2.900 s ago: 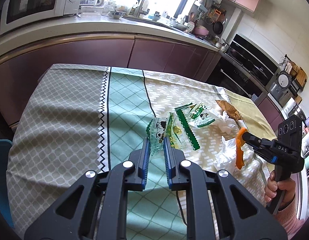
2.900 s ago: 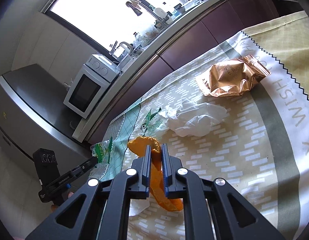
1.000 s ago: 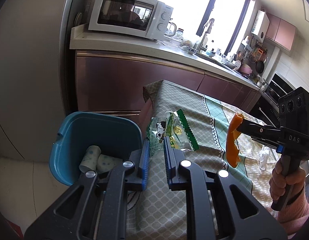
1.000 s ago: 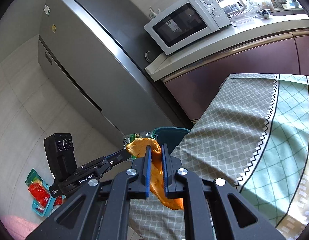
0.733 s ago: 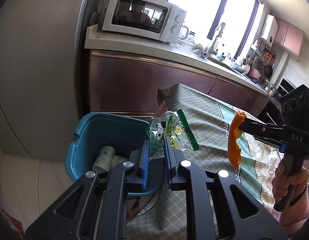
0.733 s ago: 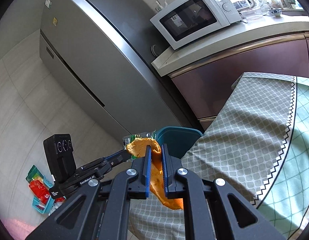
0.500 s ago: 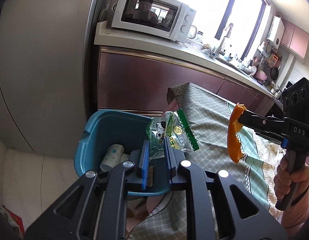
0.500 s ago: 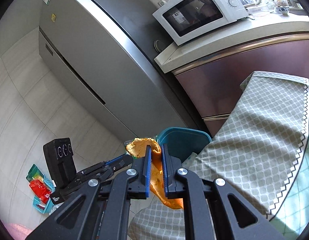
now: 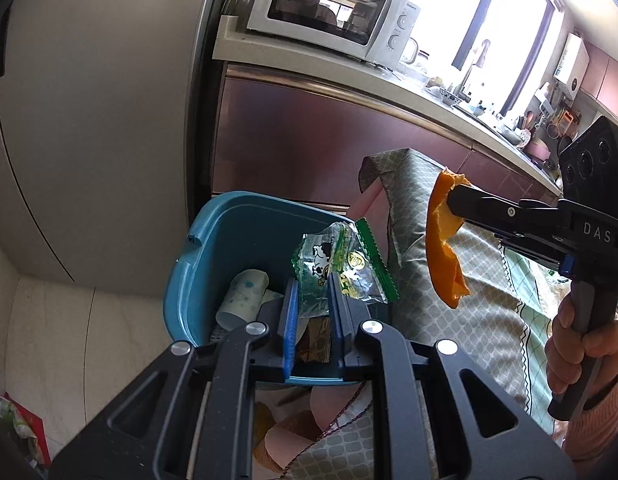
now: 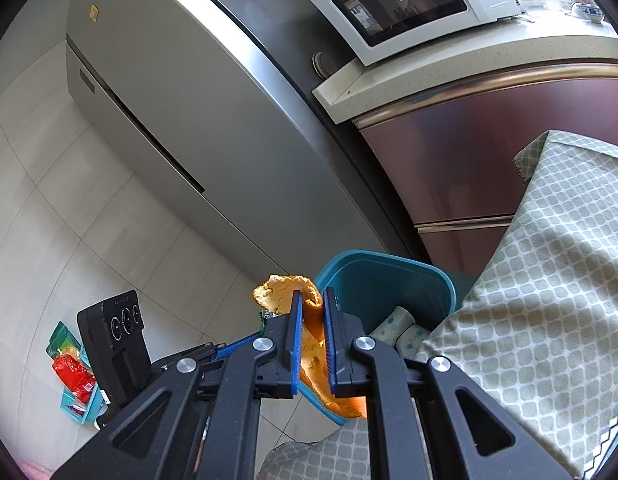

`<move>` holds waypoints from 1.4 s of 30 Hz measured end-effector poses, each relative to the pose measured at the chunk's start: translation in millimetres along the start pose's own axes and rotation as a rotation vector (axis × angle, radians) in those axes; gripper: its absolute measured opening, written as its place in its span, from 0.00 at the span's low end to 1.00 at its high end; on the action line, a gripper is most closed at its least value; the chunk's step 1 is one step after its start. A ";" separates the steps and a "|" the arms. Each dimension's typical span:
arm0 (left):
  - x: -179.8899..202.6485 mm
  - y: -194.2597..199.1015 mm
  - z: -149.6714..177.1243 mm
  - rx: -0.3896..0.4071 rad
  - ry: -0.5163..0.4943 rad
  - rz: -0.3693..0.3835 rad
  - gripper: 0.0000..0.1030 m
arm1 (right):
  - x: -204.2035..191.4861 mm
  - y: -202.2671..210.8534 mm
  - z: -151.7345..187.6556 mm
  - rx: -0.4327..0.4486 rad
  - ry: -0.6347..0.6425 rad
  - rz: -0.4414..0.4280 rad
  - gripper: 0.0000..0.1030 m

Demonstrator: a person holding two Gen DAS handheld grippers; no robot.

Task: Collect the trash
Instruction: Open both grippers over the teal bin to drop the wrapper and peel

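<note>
Left tool (image 9: 312, 280) pinches one green wrapper (image 9: 341, 266) upright above the blue bin (image 9: 213, 240), where two paper cups (image 9: 243, 300) lie, while the right tool (image 10: 310, 300) clamps one orange peel (image 10: 313, 344), its long axis hanging downward, just beside the bin's rim by the cloth-covered bench (image 10: 549, 300).

The left wrist view looks forward and down along its gripper (image 9: 313, 300) into the blue bin (image 9: 197, 280) just ahead, close below its tips, with the right gripper (image 9: 449, 200) to its right. The right wrist view looks along its own gripper (image 10: 311, 308) toward the same bin (image 10: 389, 268), slightly farther ahead. Both views share the bin, the microwave (image 9: 333, 24) above and beyond, and the table (image 10: 549, 280) edge on the right.
</note>
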State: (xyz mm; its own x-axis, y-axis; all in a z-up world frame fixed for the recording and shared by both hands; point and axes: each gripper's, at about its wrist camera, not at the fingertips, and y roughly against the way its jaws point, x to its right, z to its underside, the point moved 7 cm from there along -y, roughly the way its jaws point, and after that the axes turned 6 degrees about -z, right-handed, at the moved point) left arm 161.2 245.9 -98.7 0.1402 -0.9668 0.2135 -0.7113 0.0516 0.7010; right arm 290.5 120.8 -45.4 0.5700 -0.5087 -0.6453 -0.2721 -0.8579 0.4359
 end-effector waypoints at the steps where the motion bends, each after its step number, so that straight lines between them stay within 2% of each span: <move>1: -0.9 -2.2 1.3 -0.007 0.003 0.002 0.15 | 0.8 -3.6 0.8 -0.006 -0.003 0.001 0.09; 10: -9.3 -30.9 16.4 -0.070 0.005 -0.018 0.15 | 16.0 -33.2 8.5 -0.055 -0.031 0.048 0.09; 17: -14.5 -61.9 30.3 -0.143 0.009 -0.026 0.16 | 31.5 -44.3 18.5 -0.085 -0.056 0.103 0.15; 20: -17.8 -74.8 36.9 -0.177 0.026 -0.022 0.28 | 37.4 -42.2 21.0 -0.080 -0.070 0.113 0.23; 24: -21.8 -86.1 43.9 -0.196 0.036 -0.033 0.29 | 40.7 -36.9 22.6 -0.069 -0.075 0.115 0.24; 32: -16.4 -70.9 36.0 -0.118 0.014 -0.064 0.29 | 39.3 -27.2 23.7 -0.054 -0.066 0.102 0.28; 37: 0.3 -46.6 24.1 -0.042 -0.012 -0.042 0.30 | 34.1 -11.8 26.9 -0.036 -0.053 0.093 0.29; 42: 25.1 -20.7 11.9 0.027 -0.051 -0.003 0.34 | 26.9 17.9 30.2 0.005 -0.027 0.088 0.34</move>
State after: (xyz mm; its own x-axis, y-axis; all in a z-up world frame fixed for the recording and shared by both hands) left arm 171.2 217.6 -116.0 0.1071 -0.9786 0.1758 -0.7291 0.0429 0.6831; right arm 277.5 89.6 -73.8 0.5230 -0.5837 -0.6211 -0.3239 -0.8102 0.4886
